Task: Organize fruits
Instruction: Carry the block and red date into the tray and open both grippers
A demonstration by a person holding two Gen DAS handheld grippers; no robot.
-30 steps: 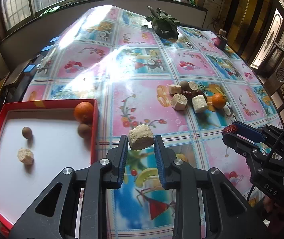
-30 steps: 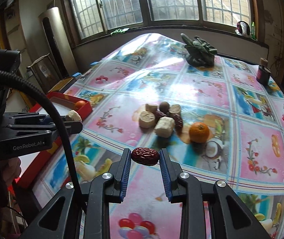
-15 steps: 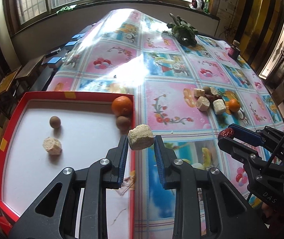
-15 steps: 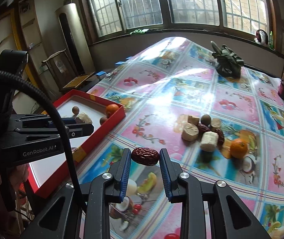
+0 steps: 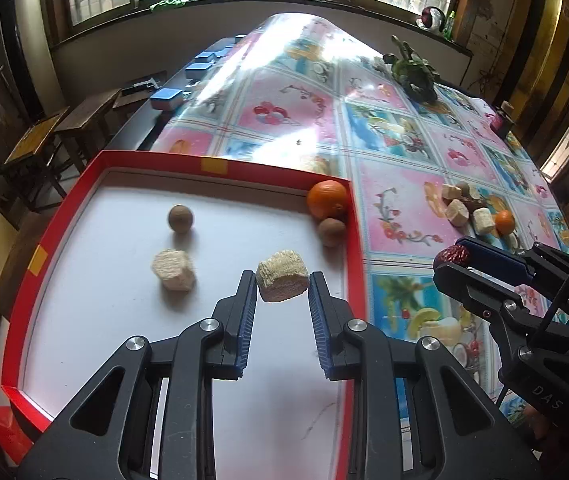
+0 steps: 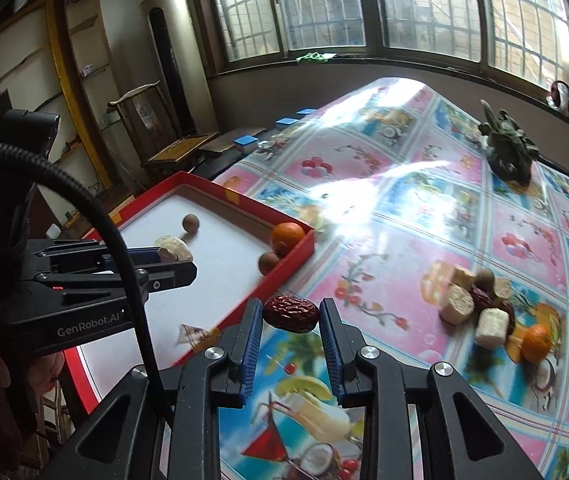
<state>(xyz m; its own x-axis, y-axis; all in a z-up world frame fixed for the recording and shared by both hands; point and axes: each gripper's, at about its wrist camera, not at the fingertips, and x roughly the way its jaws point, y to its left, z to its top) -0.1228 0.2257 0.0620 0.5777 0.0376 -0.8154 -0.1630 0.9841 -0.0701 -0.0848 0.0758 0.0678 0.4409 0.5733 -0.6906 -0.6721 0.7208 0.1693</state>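
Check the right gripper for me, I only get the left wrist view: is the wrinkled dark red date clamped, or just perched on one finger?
Observer: Clamped. In the right wrist view the right gripper has the wrinkled dark red date end to end between both blue pads.
Operator: Over the tray?
Observer: Not by that view. The date shows against the printed fruit-pattern tablecloth, just outside the red cardboard tray's wall.
Operator: More dates in the pile?
Observer: Yes, at least one: another dark red date lies among the pale cut chunks on the cloth.
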